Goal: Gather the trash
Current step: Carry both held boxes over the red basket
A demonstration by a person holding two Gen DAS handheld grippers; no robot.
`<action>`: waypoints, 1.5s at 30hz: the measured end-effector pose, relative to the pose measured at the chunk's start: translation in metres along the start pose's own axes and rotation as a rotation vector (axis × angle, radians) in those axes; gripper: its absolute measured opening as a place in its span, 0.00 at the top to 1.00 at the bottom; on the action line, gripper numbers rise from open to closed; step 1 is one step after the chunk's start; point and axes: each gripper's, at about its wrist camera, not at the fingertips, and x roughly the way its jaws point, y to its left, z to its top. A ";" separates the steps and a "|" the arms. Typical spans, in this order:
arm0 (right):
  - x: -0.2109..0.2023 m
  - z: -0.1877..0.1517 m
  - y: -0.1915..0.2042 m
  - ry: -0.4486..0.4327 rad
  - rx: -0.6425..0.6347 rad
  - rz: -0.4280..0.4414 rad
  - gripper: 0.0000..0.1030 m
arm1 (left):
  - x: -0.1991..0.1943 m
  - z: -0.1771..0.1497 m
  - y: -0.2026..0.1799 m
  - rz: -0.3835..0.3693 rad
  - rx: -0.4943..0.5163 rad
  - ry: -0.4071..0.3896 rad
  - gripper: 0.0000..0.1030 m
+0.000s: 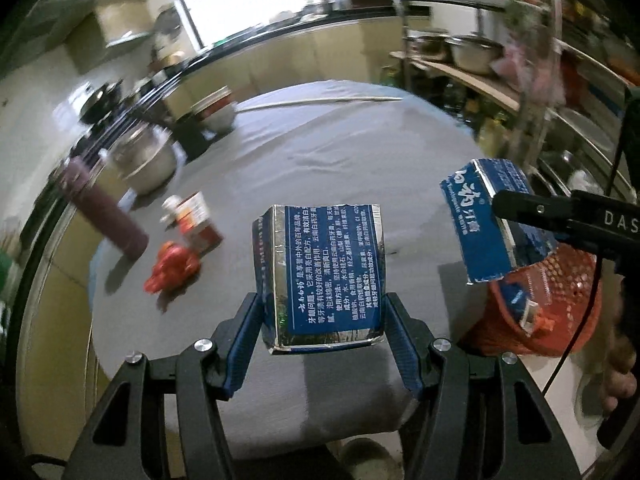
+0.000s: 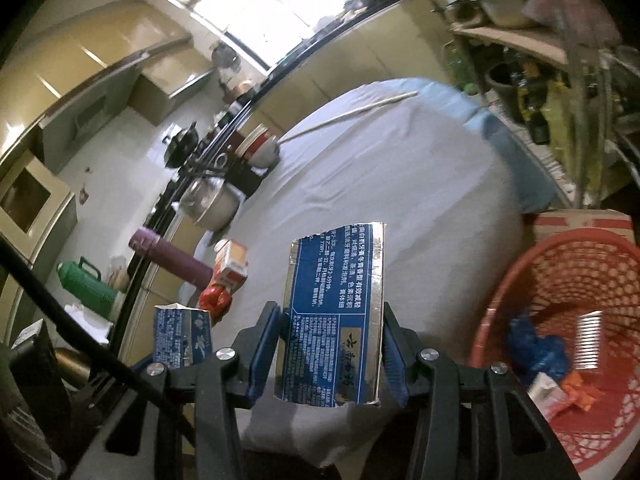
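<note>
While both grippers carry a torn half of the same blue carton, we read the job as near a drop into the basket. Our left gripper is clenched on the left half, which stands upright between the pads, long axis pointing away from the camera toward 12 o'clock, lifted clear of the table. Our right gripper is likewise clamped on the right half, also upright and off the cloth.

What the coming move turns on is where the basket lies from each pair of jaws. In the right wrist view the basket sits at about 3 o'clock, close beside the gripper, with blue and orange scraps already inside. In the left wrist view the basket is at 3 o'clock too, but beyond the right half, which hangs tilted over its rim. So we judge the right hand the nearer one; it should release first, then clear out so the left can swing across.

More trash waits on the table at 9 to 10 o'clock of the left gripper: a red wad and a small box, just beside each other, near a purple flask. Those we judge to come later.
</note>
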 end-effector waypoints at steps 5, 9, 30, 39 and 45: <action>-0.021 0.001 -0.018 -0.029 0.024 -0.014 0.51 | -0.007 0.008 -0.029 -0.016 0.066 -0.020 0.39; -0.036 0.002 -0.029 -0.053 0.033 -0.027 0.51 | -0.010 0.014 -0.045 -0.027 0.091 -0.027 0.39; -0.119 -0.009 -0.111 -0.151 0.171 -0.127 0.51 | -0.022 0.027 -0.144 -0.154 0.282 -0.044 0.39; -0.140 -0.013 -0.131 -0.171 0.209 -0.143 0.51 | -0.027 0.031 -0.169 -0.171 0.330 -0.058 0.39; -0.145 -0.015 -0.139 -0.180 0.232 -0.150 0.51 | -0.026 0.031 -0.176 -0.172 0.348 -0.058 0.39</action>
